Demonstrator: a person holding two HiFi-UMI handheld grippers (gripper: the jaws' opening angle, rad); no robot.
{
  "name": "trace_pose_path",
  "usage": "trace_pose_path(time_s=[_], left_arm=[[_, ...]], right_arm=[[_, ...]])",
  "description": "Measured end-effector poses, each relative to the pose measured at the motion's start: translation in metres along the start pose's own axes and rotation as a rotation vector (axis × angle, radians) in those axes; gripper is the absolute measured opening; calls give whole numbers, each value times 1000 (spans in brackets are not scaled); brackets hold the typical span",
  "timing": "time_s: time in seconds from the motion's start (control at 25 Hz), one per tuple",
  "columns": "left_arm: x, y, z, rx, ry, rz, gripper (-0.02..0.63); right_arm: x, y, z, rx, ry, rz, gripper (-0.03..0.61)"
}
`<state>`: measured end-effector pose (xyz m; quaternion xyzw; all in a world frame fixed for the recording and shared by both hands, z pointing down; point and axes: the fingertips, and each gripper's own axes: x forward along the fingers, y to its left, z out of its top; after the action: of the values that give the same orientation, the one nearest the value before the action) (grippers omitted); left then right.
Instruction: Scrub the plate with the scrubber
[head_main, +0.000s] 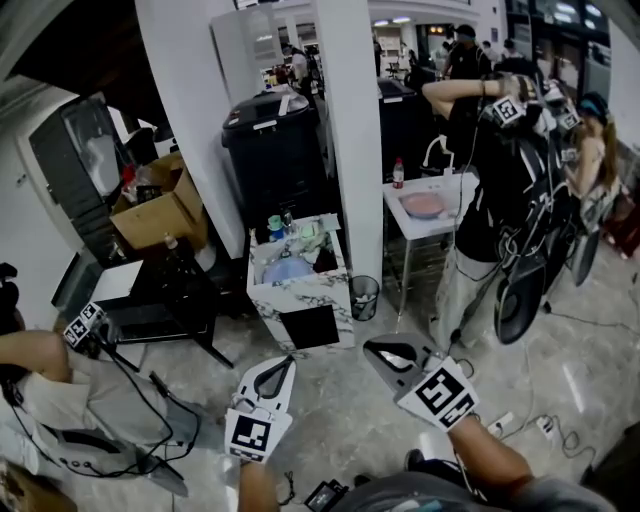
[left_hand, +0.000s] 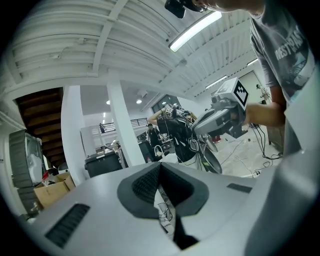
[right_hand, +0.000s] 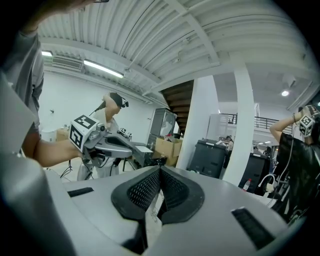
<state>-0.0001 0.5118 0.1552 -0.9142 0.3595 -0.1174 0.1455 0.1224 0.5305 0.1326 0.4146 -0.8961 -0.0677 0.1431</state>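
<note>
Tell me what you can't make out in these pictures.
- Things on the marble stand, head view: too small and far to tell a plate or scrubber.
- Pink dish on the white table, head view: too small to tell plate from bowl.
- Right forearm, head view: cut off by the bottom edge.

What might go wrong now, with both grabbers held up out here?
1. Loose cords lie near the right gripper; a foot might catch on them.
2. A person in black stands close to the marble stand; a wide swing there might bump them.
3. The right gripper and the left gripper are both shut and empty, so no scrubbing can start yet.
</note>
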Motion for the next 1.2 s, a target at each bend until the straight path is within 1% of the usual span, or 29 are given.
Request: trace_pose_path(time_s=[0.24,0.48,0.64,0.8,0.96,1.12,1.2], left_arm=[[18,8,-7,-7,5,-7,3],[45,20,-12,-2,24,3,3],[77,31,-11,-1,31,25,3],[116,41,-9,-13,44,52,3],[157,49,-5,8,35,64,3],[188,56,-2,3,83,83,3],[202,57,-2,12,89,89,3]], right_arm=[[15,-22,-7,2,7,-10,29],[36,-49,-15,9,-3,11,29],[51,-78,-21,6,-13,37,29],[65,-110,-29,5,-17,82,29],[80,-146,-36,10,-32,110,29],[93,-176,-44,17,-48,144,29],[98,-190,-50,23,-51,156,29]])
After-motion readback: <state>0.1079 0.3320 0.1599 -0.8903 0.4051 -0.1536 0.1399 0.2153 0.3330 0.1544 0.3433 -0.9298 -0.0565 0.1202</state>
